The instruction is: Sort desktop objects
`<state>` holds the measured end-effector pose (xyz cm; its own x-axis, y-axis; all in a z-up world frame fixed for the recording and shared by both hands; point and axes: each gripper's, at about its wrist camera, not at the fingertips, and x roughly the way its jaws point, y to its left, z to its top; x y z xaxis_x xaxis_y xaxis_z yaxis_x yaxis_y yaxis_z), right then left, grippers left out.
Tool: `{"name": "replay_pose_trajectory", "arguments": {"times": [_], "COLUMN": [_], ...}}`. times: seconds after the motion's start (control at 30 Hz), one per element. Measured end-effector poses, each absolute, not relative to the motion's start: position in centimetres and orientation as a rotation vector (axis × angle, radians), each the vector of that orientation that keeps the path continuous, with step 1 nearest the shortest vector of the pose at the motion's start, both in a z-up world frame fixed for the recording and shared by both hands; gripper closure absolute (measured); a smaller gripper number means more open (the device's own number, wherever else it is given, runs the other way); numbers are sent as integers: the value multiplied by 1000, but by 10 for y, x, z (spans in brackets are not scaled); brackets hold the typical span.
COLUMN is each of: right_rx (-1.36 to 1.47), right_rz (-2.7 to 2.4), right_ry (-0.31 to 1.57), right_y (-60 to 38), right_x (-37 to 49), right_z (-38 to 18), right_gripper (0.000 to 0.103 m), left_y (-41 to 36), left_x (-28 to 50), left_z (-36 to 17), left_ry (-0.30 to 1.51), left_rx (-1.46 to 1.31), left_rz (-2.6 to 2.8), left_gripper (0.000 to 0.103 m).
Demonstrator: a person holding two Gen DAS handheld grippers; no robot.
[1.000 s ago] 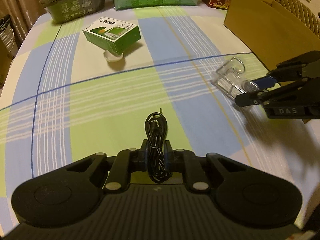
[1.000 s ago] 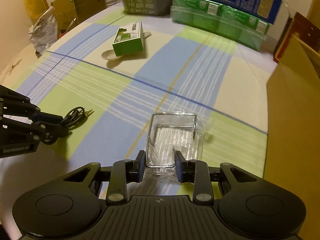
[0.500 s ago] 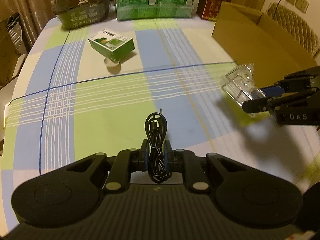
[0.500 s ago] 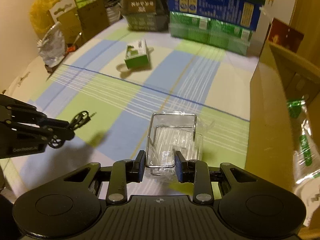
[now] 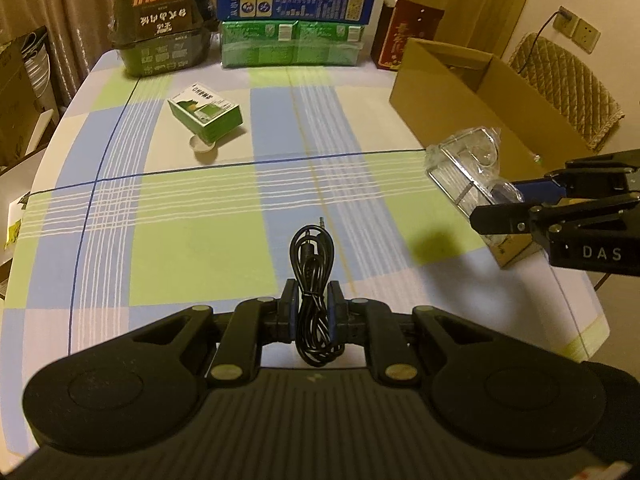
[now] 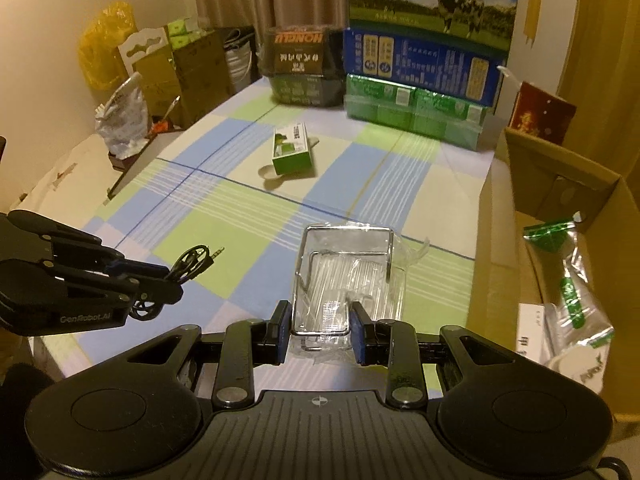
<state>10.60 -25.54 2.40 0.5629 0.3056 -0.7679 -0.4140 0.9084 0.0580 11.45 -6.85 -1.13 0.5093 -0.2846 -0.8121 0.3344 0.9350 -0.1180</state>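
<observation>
Item: L tongs (image 5: pixel 311 312) clenched on cable (image 5: pixel 313 276), R tongs (image 6: pixel 320 332) on wrapped rack (image 6: pixel 346 272); lift yours clear over box (image 6: pixel 560 208) wall, drop inside.

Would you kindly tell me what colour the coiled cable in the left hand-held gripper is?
Black; the coiled cable shows best in the left wrist view.

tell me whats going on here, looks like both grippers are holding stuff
A person is sorting items off a checked tablecloth with two handheld grippers. The left gripper is shut on a coiled black cable, held above the table. The right gripper is shut on a wire rack in clear wrapping, raised beside the open cardboard box, which already holds some packets. A small green box resting on a white cap is on the table.
</observation>
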Motion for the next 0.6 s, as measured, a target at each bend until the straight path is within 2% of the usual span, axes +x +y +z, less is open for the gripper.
{"name": "replay_pose_trajectory", "arguments": {"times": [0.6], "right_rx": [-129], "right_rz": [388], "right_ry": [808], "right_y": [-292], "right_x": [65], "right_z": [55], "right_gripper": [76], "left_y": [-99], "left_x": [92], "left_z": [5], "left_ry": [939], "left_rx": [45], "left_rz": [-420], "left_gripper": [92]}}
